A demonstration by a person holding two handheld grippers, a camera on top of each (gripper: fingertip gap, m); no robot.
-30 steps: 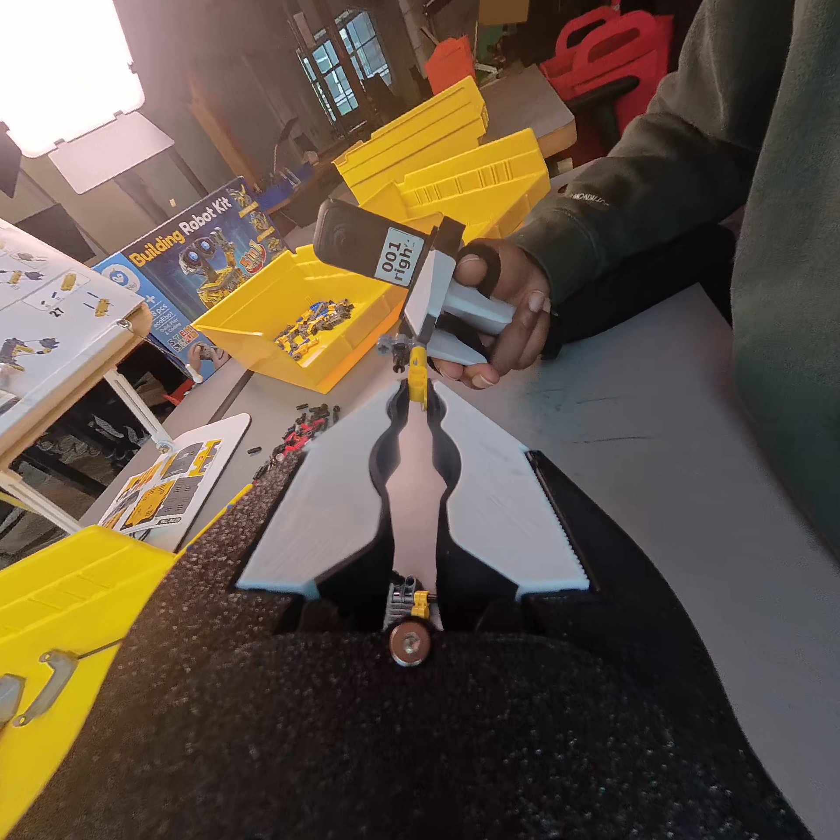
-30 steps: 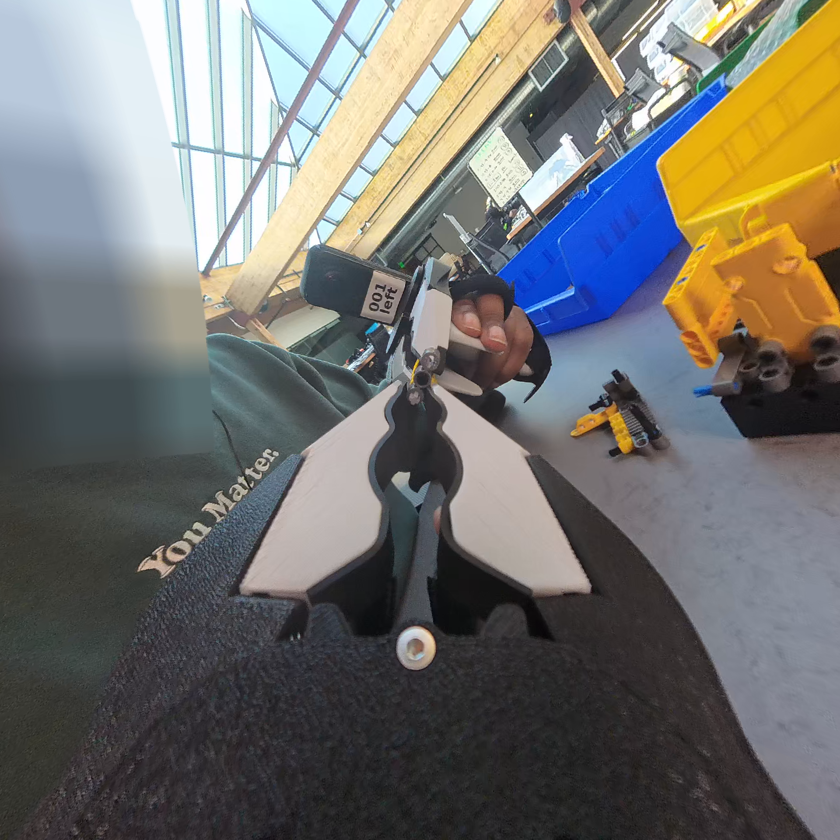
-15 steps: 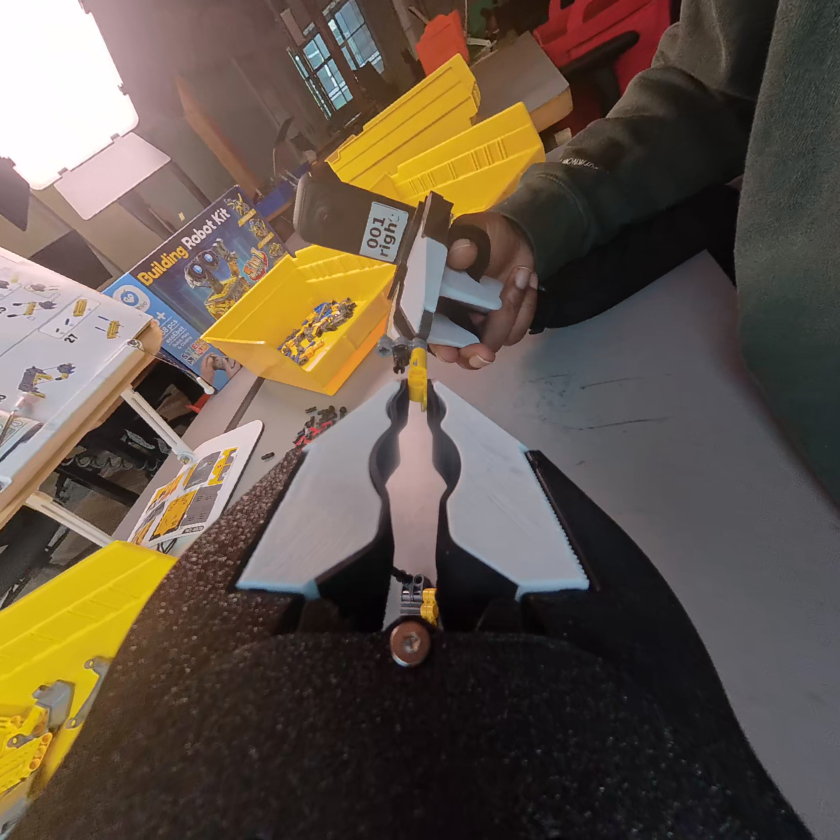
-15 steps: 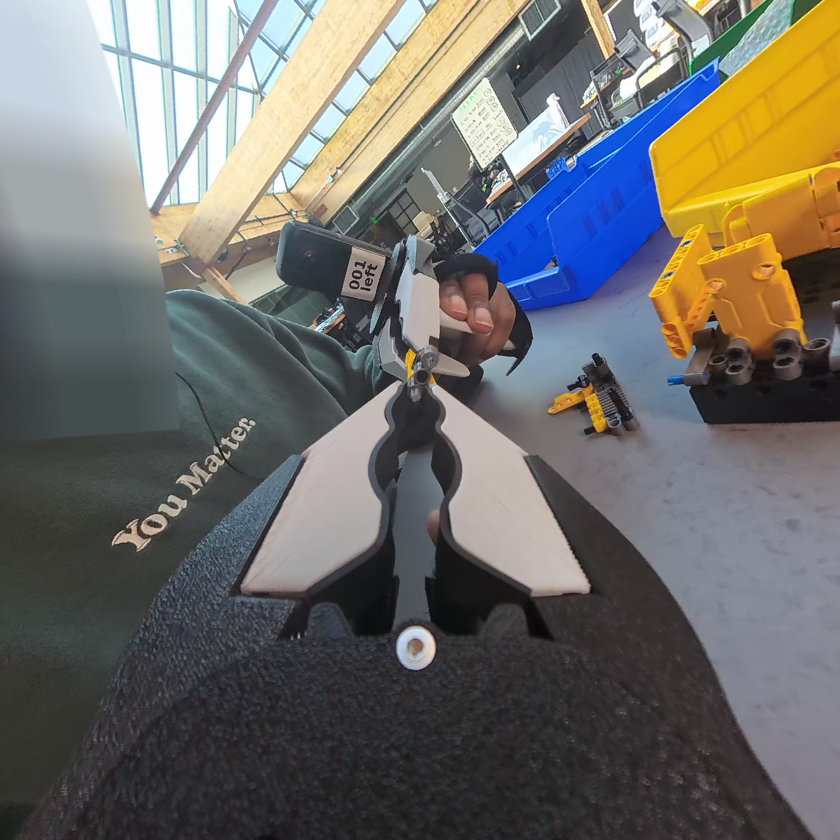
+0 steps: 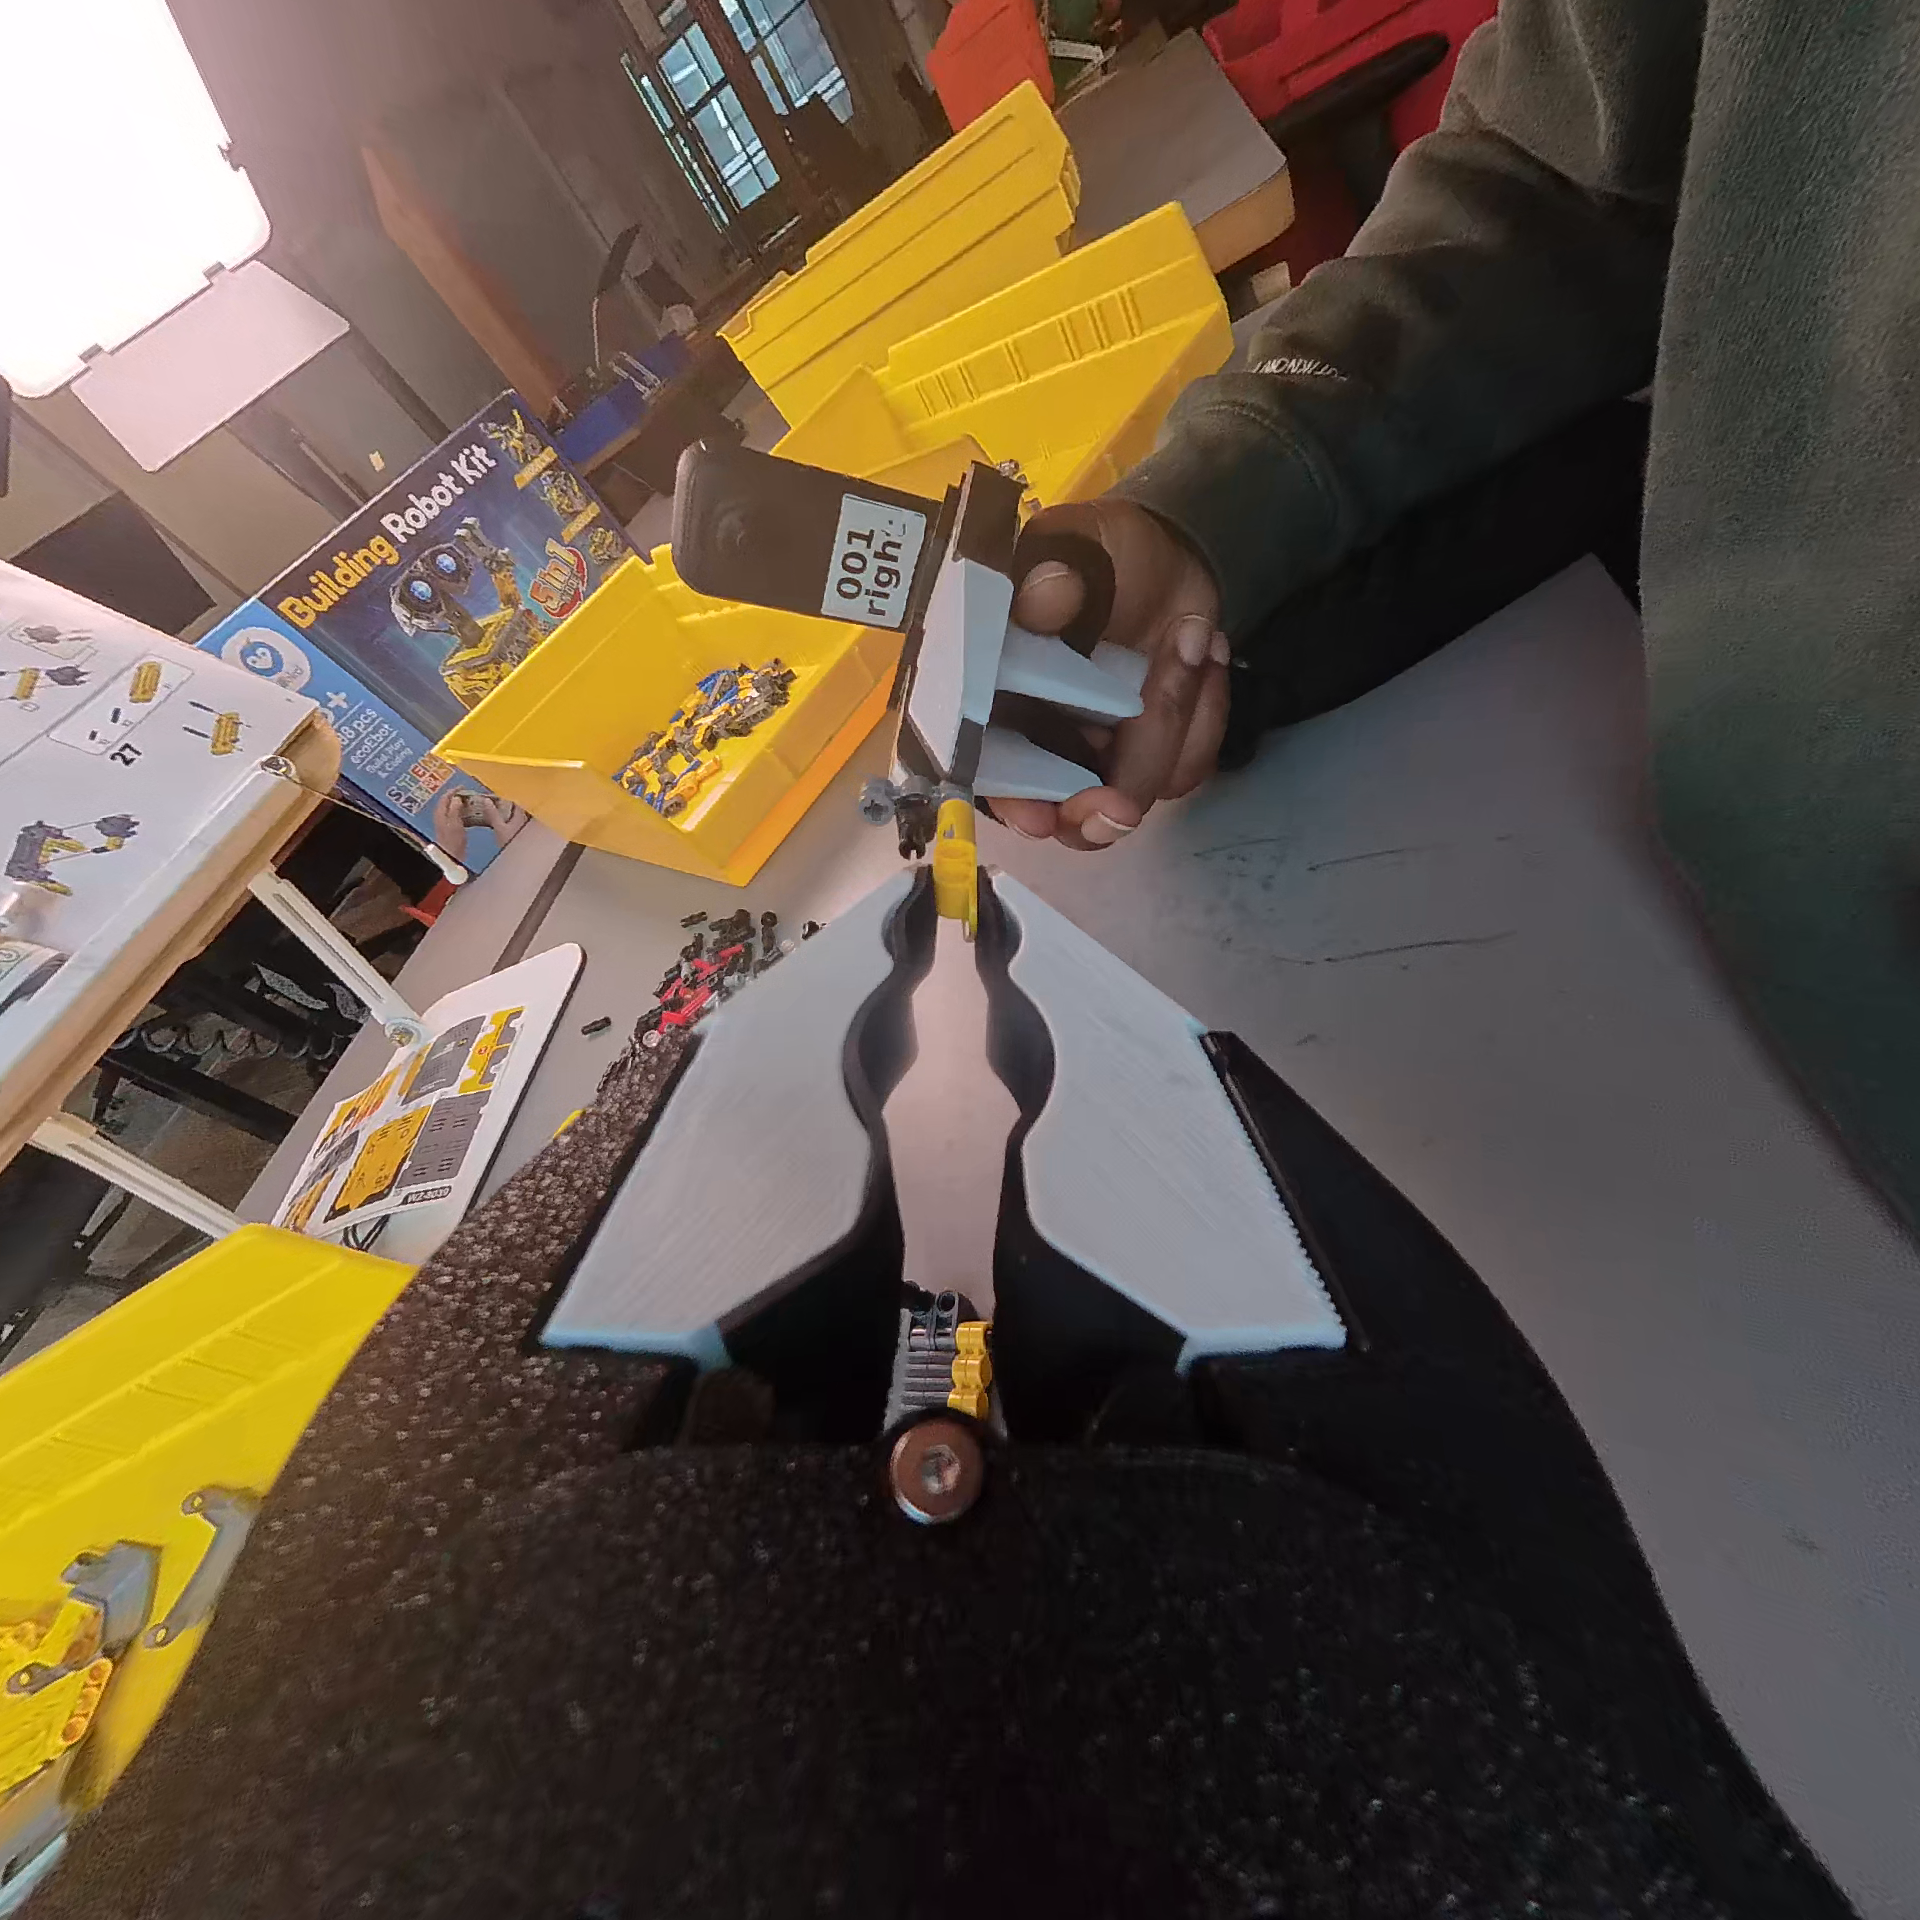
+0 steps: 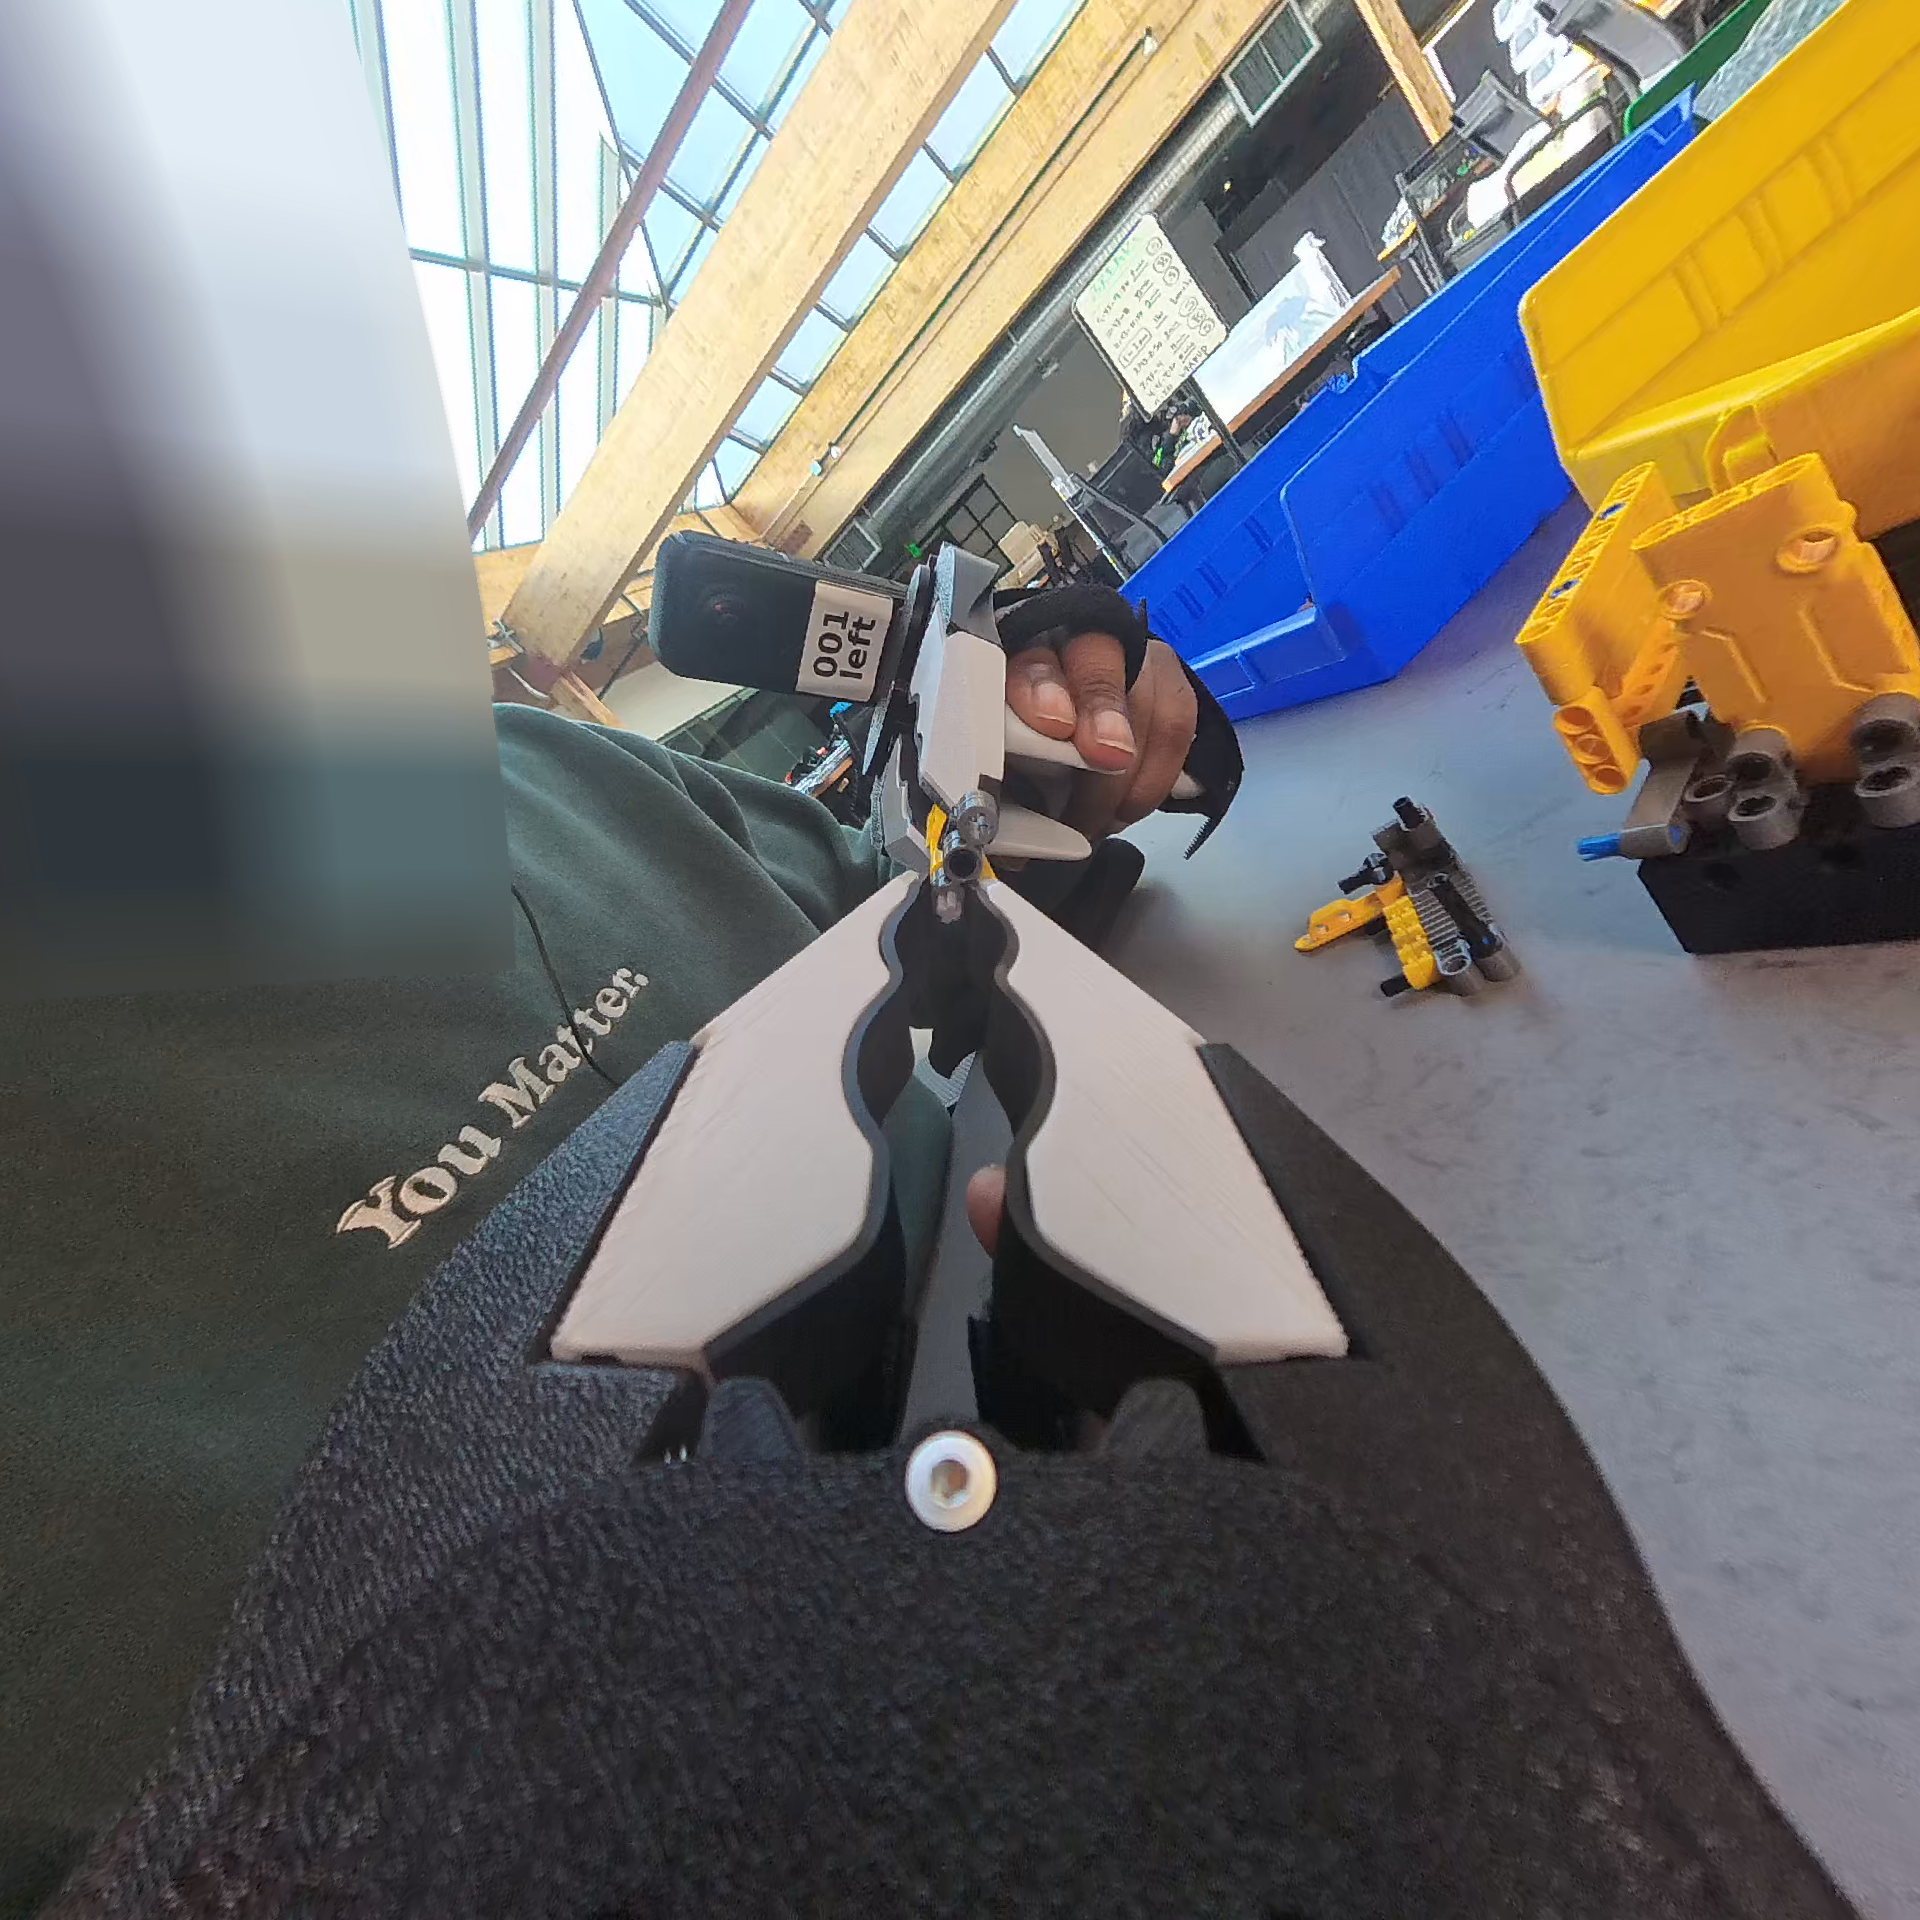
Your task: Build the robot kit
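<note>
Your left gripper [image 5: 951,902] is clenched on a small yellow beam [image 5: 953,871]; your right gripper [image 6: 954,896] pinches the grey connector piece [image 6: 964,850] joined to it, tip to tip above the grey table [image 5: 1403,1018]. A yellow bin of parts [image 5: 582,707] sits far left.

A grey table [image 5: 1403,1039] carries everything; a yellow bin [image 5: 561,727] holding small parts sits at its far left, a blue printed box [image 5: 416,561] behind it; loose black and red pieces [image 5: 717,956] lie nearer, beside a printed sheet [image 5: 436,1091]; a small yellow and grey assembly [image 6: 1423,920] rests near a larger yellow build [image 6: 1725,665]; blue bins [image 6: 1382,499] stand beyond.
</note>
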